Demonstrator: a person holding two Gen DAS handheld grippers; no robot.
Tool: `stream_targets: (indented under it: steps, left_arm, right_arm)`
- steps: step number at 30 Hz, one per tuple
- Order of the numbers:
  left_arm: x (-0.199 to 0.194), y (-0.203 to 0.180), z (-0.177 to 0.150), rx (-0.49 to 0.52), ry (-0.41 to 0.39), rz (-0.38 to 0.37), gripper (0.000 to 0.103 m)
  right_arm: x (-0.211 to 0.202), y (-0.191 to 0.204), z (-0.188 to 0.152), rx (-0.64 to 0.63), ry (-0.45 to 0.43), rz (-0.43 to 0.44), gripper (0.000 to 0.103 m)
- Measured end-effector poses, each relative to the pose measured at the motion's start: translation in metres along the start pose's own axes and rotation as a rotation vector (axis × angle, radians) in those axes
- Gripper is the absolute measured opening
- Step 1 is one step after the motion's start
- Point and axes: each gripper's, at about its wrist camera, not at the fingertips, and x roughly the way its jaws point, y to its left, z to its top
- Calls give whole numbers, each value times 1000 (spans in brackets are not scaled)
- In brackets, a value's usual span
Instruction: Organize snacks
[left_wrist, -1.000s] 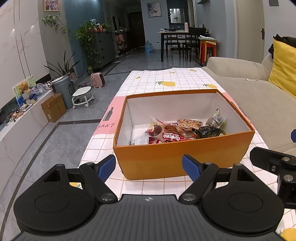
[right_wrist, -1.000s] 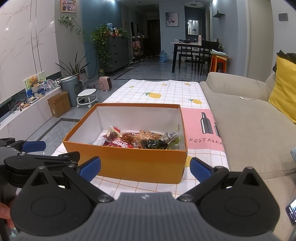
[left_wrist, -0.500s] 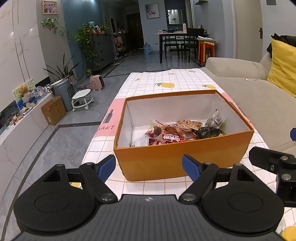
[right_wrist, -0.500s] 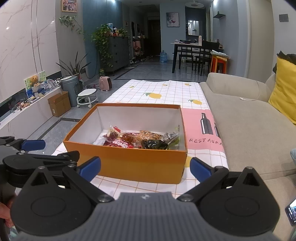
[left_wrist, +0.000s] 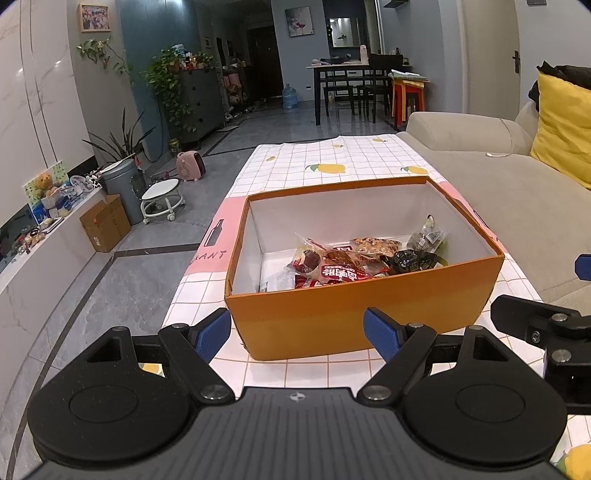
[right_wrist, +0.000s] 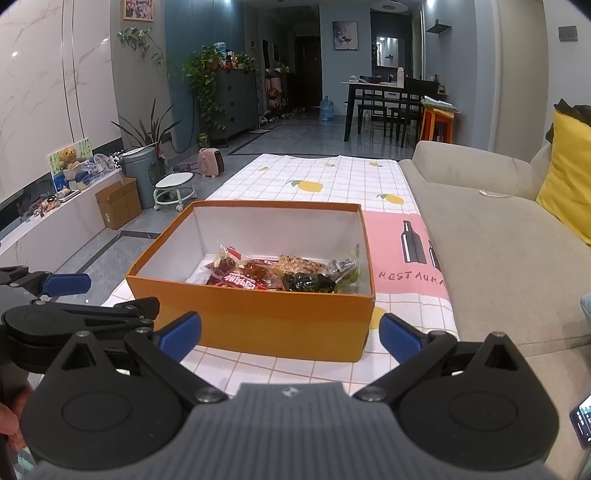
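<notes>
An open orange box (left_wrist: 354, 314) (right_wrist: 258, 325) with white inside walls stands on the checked tablecloth. Several snack packets lie piled in it: a red packet (left_wrist: 338, 273) (right_wrist: 240, 281), a dark packet (left_wrist: 410, 260) (right_wrist: 306, 282), a nut-filled packet (left_wrist: 376, 243) (right_wrist: 299, 264). My left gripper (left_wrist: 297, 332) hovers open just short of the box's near wall, nothing between its blue fingertips. My right gripper (right_wrist: 290, 332) is likewise open and empty in front of the box. Each gripper shows at the edge of the other's view.
The long table (left_wrist: 332, 158) with its lemon-print cloth runs away from me. A beige sofa (right_wrist: 498, 229) with a yellow cushion (right_wrist: 569, 184) lines the right side. On the floor to the left stand a cardboard box (left_wrist: 105, 229), a small stool (left_wrist: 162, 199) and a bin (left_wrist: 120, 184).
Both grippers have pulled back and tilted very slightly; the box sits a touch lower in the left view. Nothing was taken hold of or let go.
</notes>
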Motion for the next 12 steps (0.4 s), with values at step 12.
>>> stream_targets:
  steps: [12]
  left_arm:
    - [-2, 2, 1, -2, -11, -23, 95]
  right_arm:
    - [1, -1, 0, 5, 13, 0, 99]
